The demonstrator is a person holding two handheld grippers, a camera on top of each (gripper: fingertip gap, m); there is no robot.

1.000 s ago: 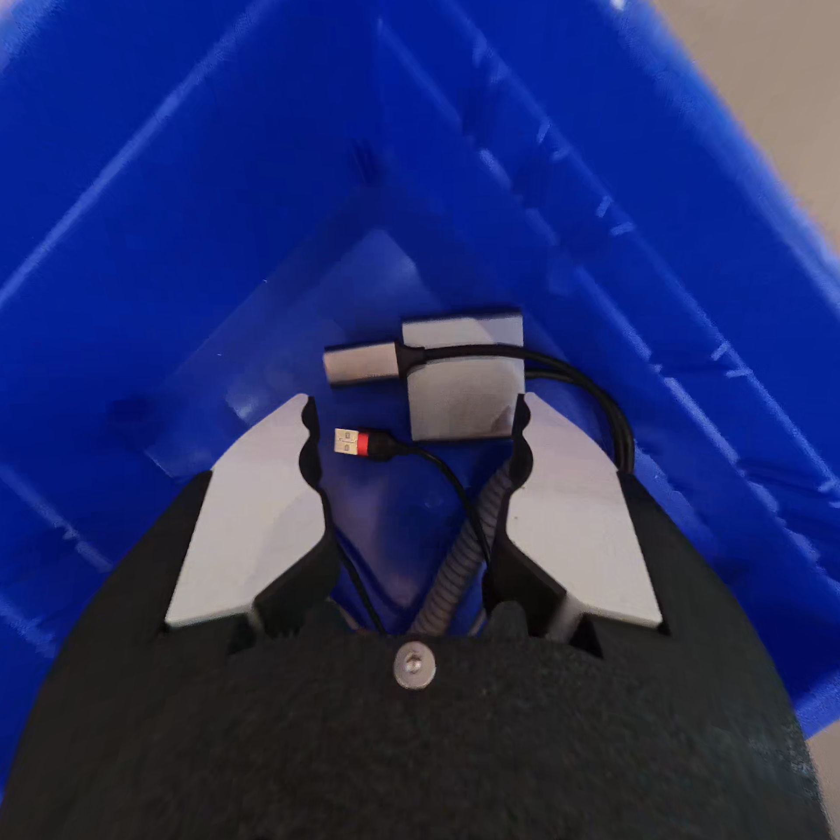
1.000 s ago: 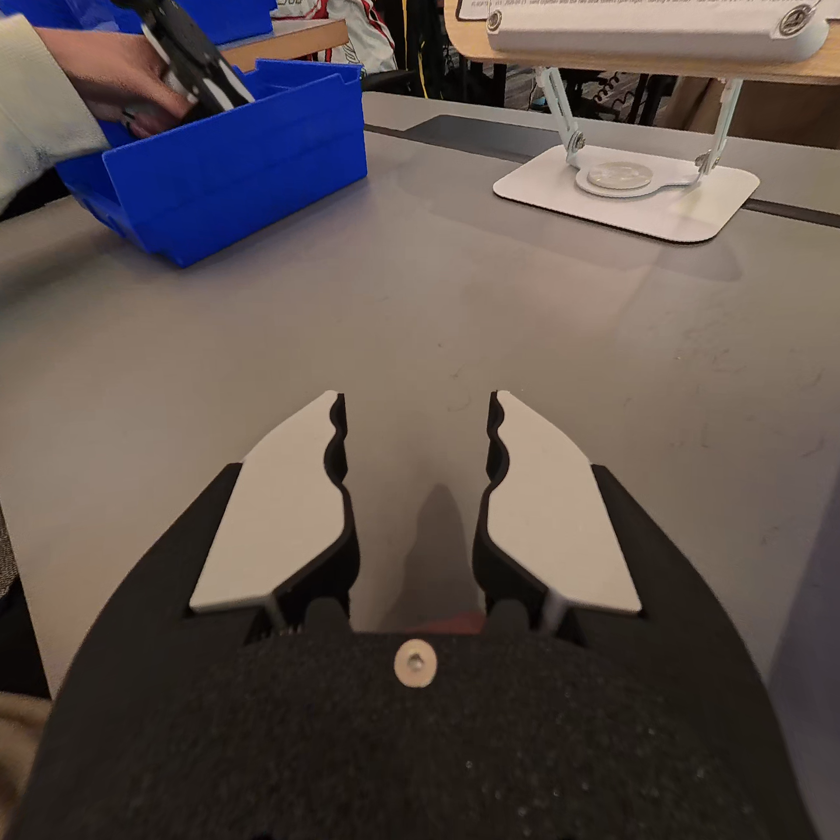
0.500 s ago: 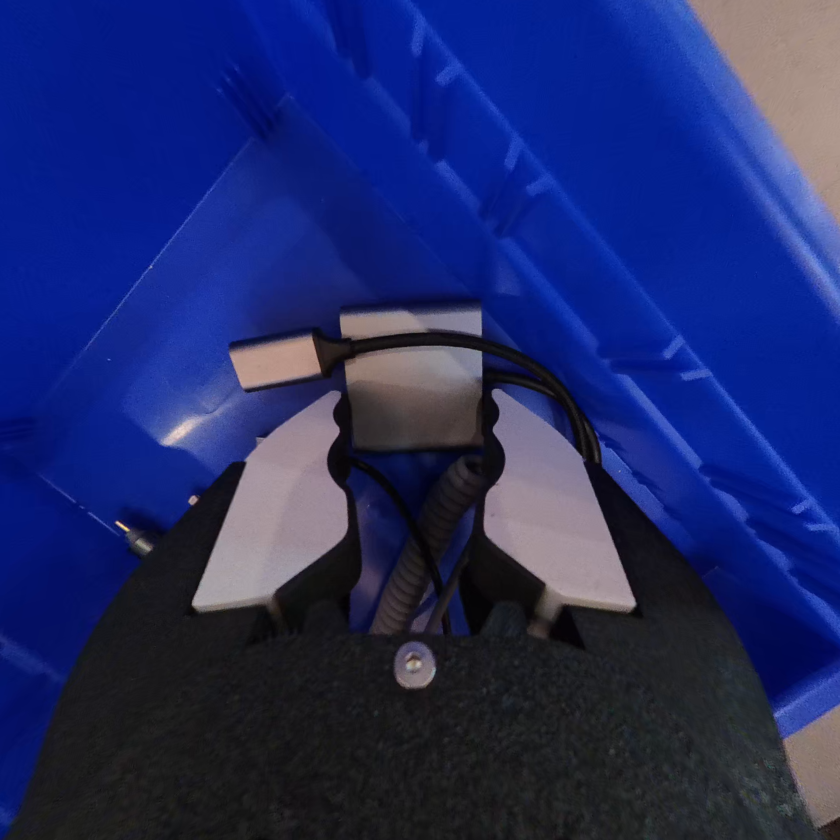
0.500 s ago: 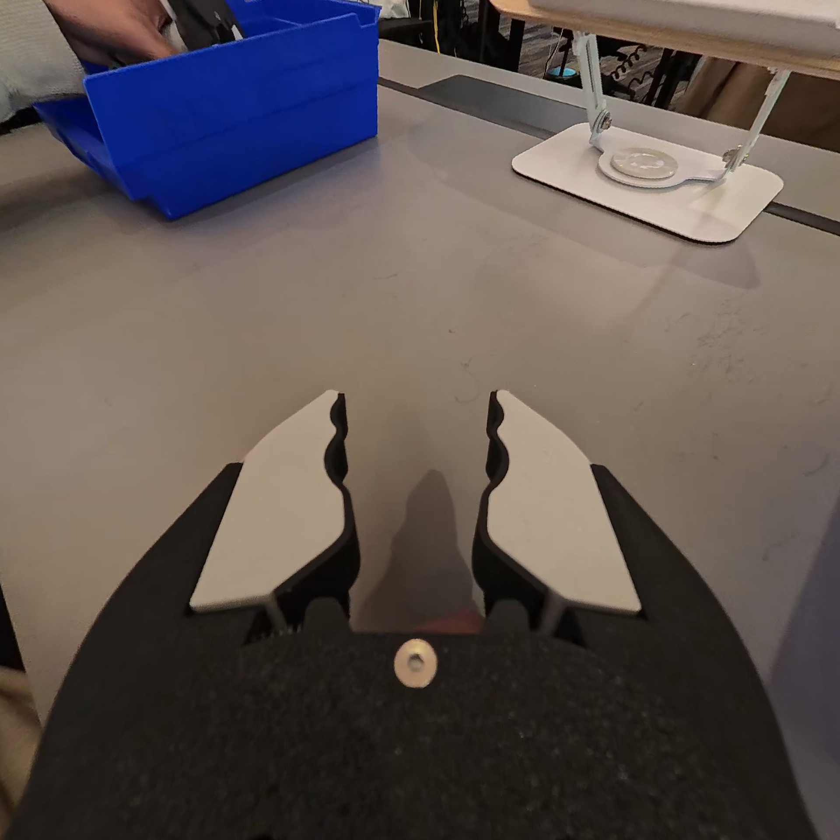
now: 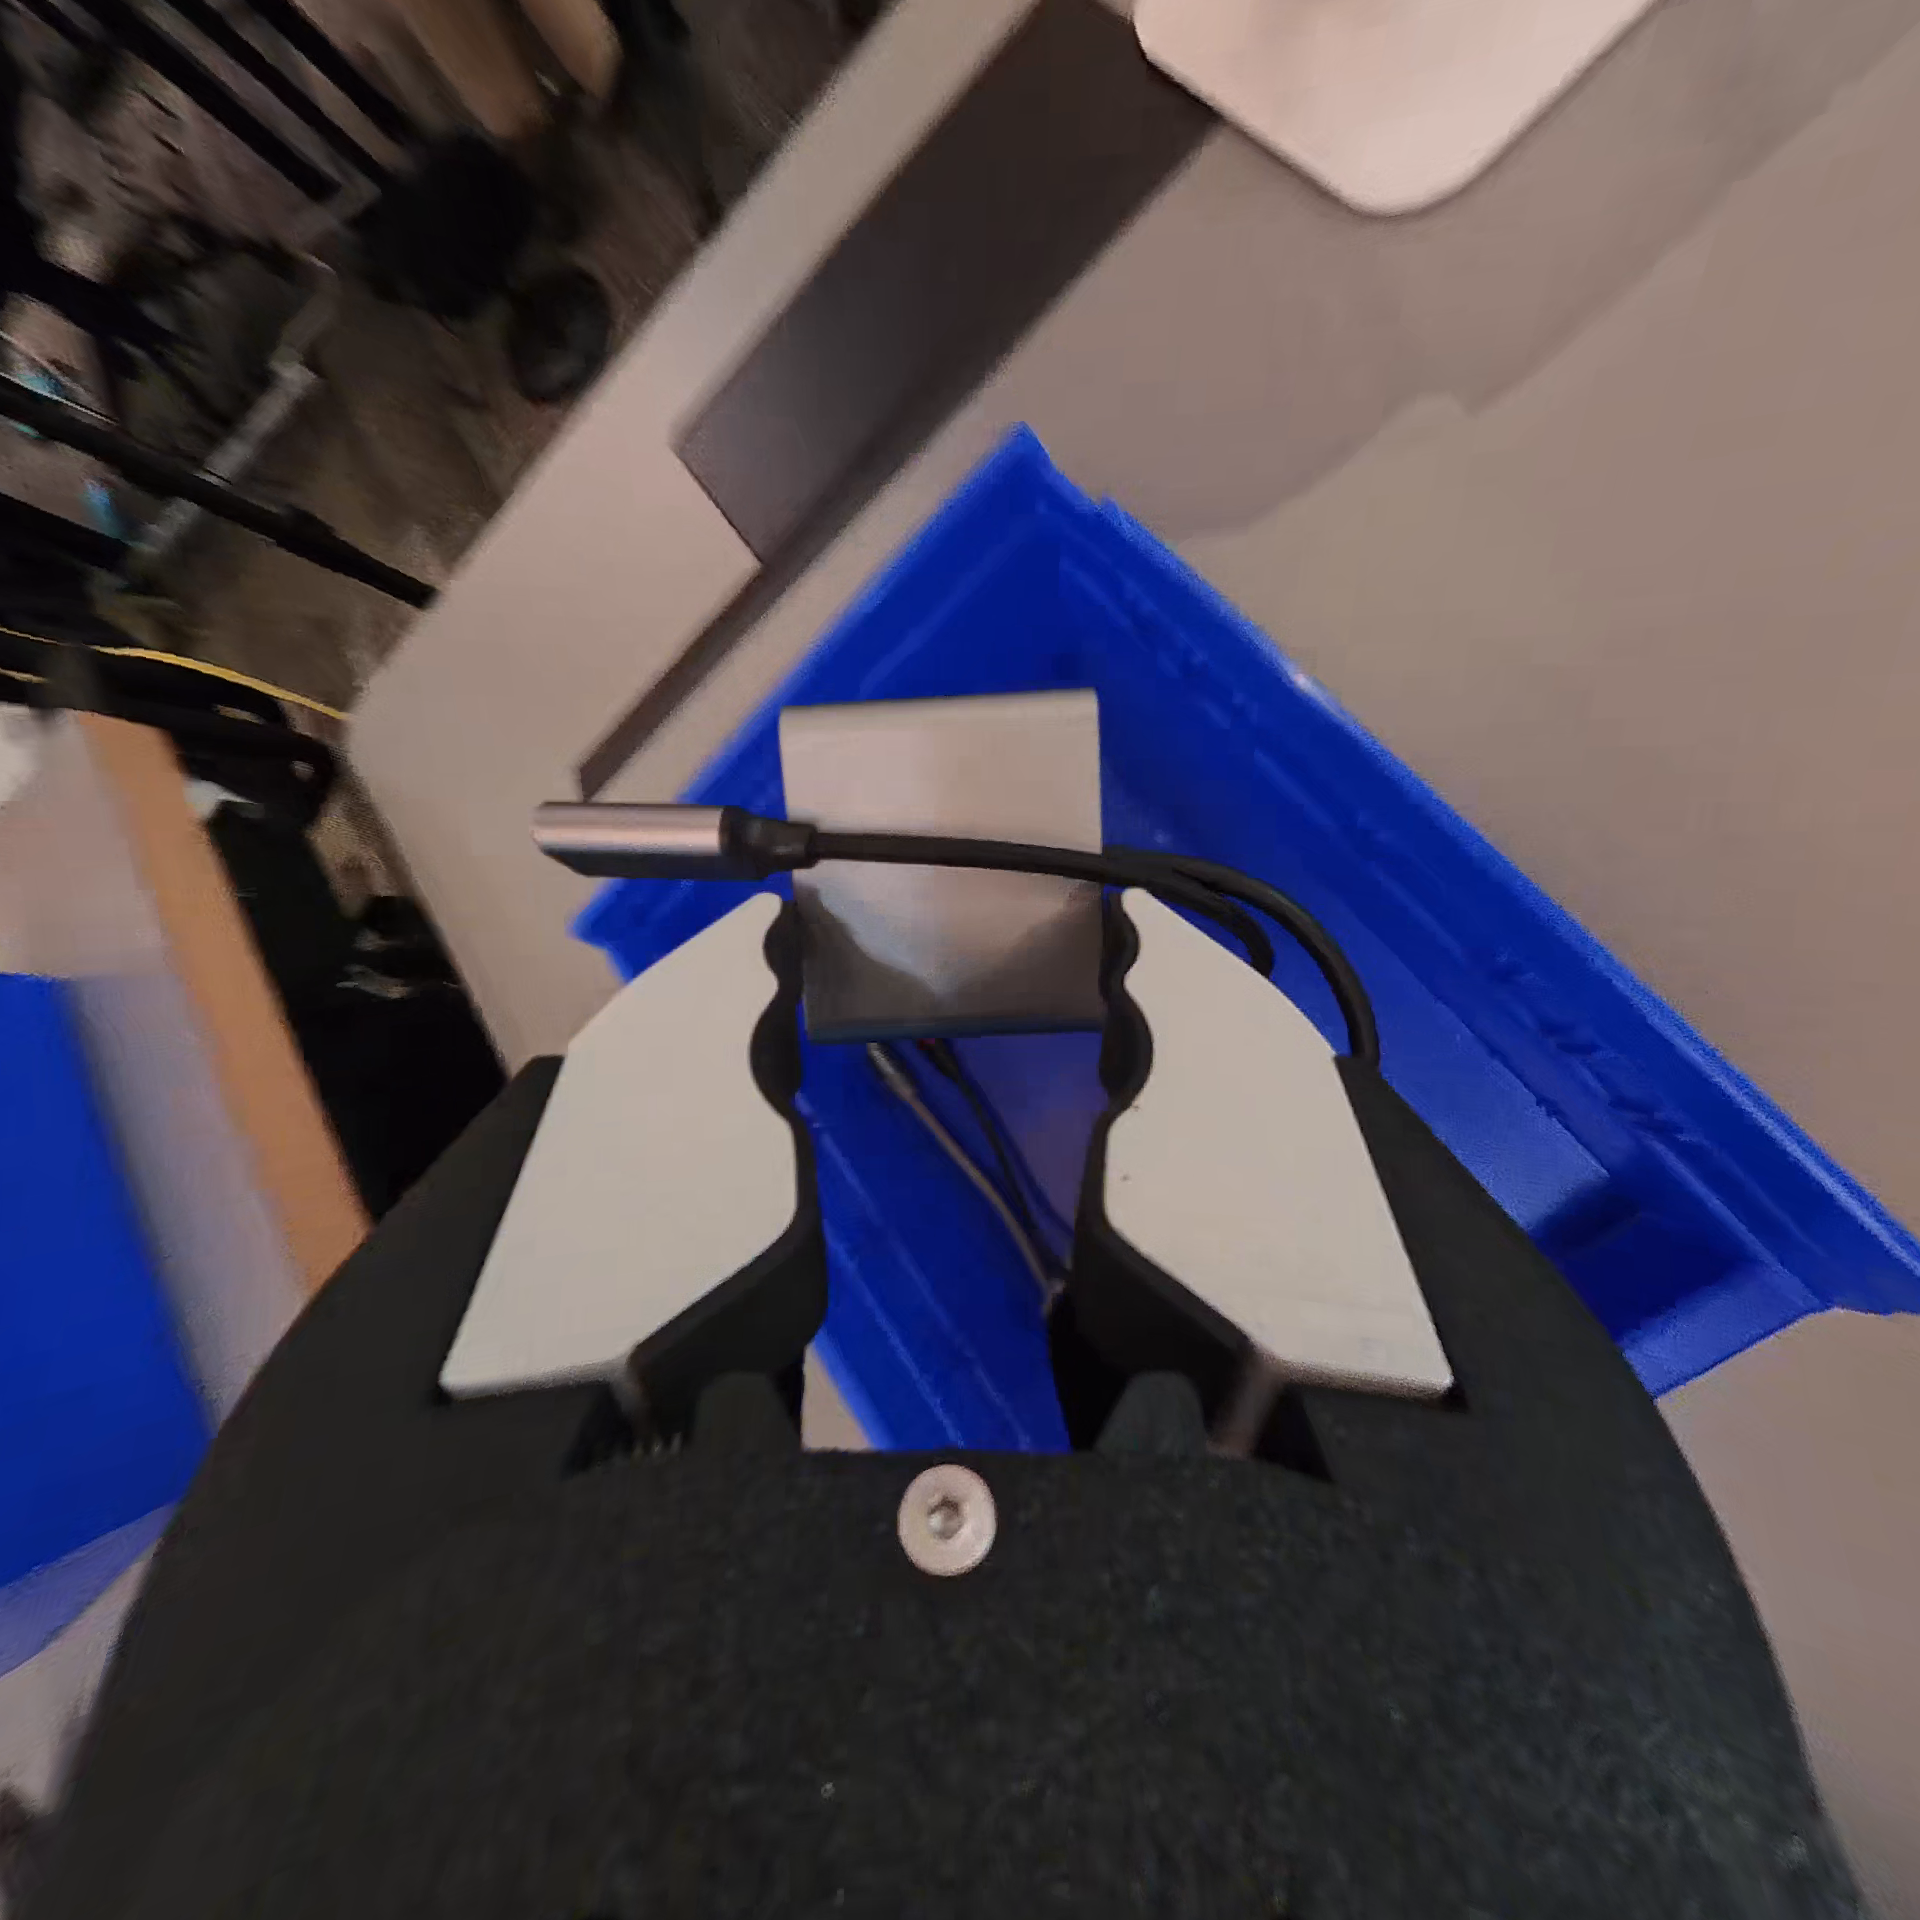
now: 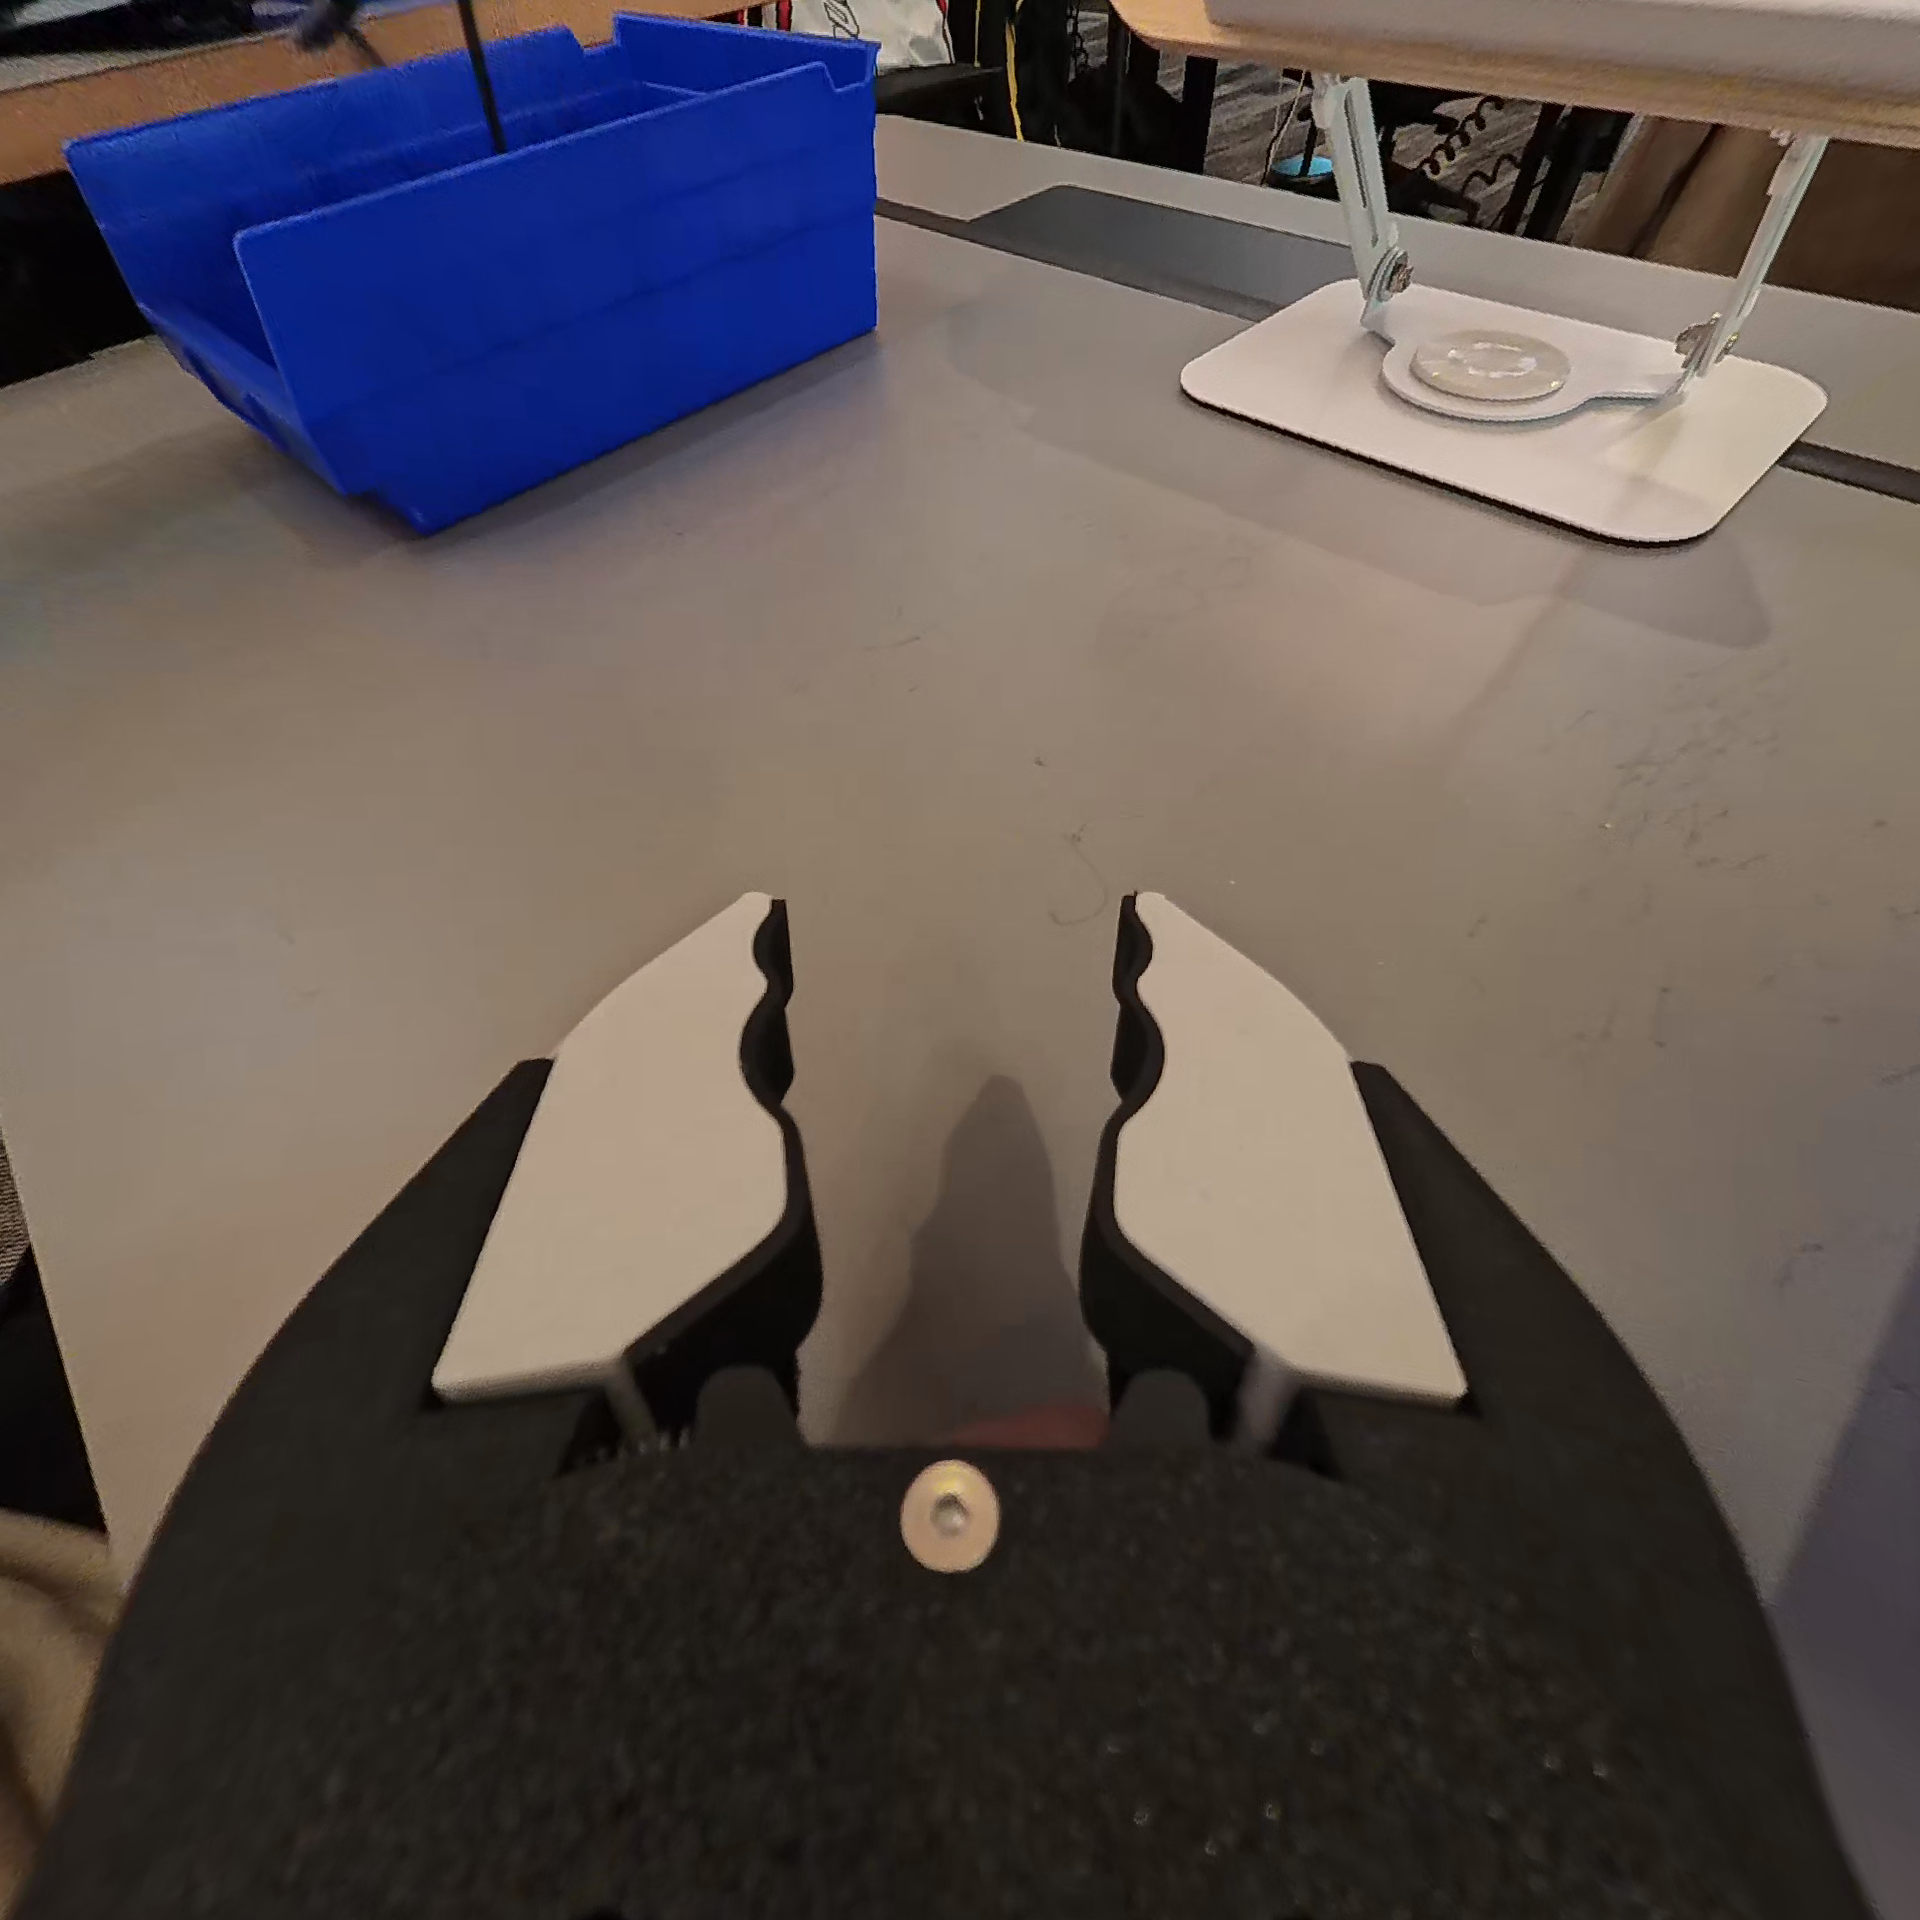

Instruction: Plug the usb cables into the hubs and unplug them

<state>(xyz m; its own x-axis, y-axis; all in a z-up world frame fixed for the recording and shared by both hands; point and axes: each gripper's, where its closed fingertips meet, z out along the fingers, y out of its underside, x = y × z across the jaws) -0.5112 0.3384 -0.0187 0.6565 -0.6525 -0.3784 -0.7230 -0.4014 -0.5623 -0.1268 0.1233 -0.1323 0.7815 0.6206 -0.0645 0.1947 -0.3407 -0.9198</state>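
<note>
My left gripper (image 5: 948,940) is shut on a flat grey metal hub (image 5: 940,831) and holds it in the air above the blue bin (image 5: 1351,997). The hub's short black cable (image 5: 1039,854) loops across its face and ends in a silver plug (image 5: 634,837) pointing left. Thin cables (image 5: 966,1143) lie in the bin below. My right gripper (image 6: 951,930) is open and empty, low over the grey table (image 6: 1039,644). In the right wrist view the blue bin (image 6: 499,312) stands at the far left, with a black cable (image 6: 480,83) hanging down into it from above.
A white stand with a flat base (image 6: 1507,405) sits at the table's far right; its base also shows in the left wrist view (image 5: 1382,83). A second blue bin (image 5: 62,1299) is at the left edge of the left wrist view. Dark furniture lies beyond the table. The grippers' ends are close to 45 cm from one another.
My left gripper closed on the hub inside the bin and lifted it up out of the bin. My right gripper stayed open and drifted slightly over the table.
</note>
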